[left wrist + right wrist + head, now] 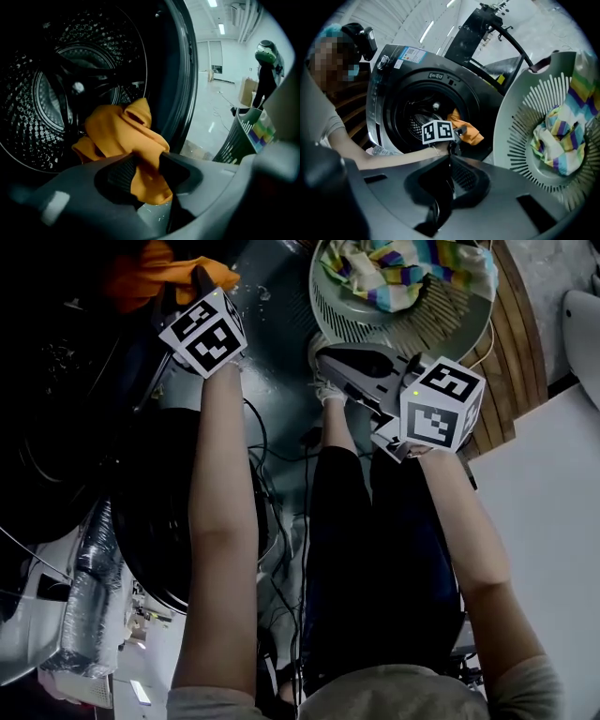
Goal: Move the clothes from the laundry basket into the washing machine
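Observation:
An orange garment (122,131) hangs at the mouth of the washing machine's drum (51,93). My left gripper (147,161) is shut on its lower part, with cloth filling the gap between the pads. In the head view the left gripper (200,285) reaches into the dark washer opening beside the orange garment (155,273). The right gripper view shows the washing machine (393,75) with the orange garment (464,129) at its door. My right gripper (323,357) is shut and empty, just short of the white laundry basket (337,306). A striped cloth (403,268) lies in the basket.
Black cables (267,465) trail over the floor between the washer and my legs. A silver duct hose (89,596) lies at the lower left. Wooden boards (516,334) and a white surface (553,521) lie to the right. A black frame (487,28) stands behind the washer.

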A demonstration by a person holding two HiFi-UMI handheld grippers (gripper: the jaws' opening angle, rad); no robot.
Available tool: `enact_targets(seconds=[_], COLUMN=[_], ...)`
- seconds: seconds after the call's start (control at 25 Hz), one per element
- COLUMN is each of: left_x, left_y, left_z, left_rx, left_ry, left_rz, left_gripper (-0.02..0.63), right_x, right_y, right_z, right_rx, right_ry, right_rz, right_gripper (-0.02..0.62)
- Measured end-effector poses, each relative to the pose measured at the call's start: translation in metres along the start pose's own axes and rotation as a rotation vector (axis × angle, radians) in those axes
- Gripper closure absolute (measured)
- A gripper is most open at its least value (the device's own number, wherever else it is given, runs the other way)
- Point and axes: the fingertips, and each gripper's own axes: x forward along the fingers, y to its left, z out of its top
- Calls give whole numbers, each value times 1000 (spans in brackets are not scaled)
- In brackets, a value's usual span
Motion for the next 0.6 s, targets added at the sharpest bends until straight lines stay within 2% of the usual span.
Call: enact_targets(seconds=[0.12, 0.2, 0.24, 0.32, 0.48, 0.6], left_x=[-9, -17, -21, -24, -14, -10], left_y=[-2, 6, 14, 35, 85, 118], left_z=[13, 27, 34, 50, 83, 109], left_rx=[50, 76, 80, 76, 87, 57], left_ry=[-43, -105, -132, -171, -229, -263], left_rz=[-40, -33, -17, 30, 181, 282], left_gripper=[480, 541, 552, 552, 552, 552], right_x=[1, -1, -2, -3, -1, -1], right_y=[2, 5, 5, 5, 3, 5], right_z=[1, 1, 1, 2, 2, 0], right_rx=[16, 15, 13, 10, 14, 15], right_ry=[-18, -22, -21, -15, -10, -9], right_rz=[3, 7, 8, 8, 3, 6], right_gripper=[581, 582, 582, 582, 583, 582])
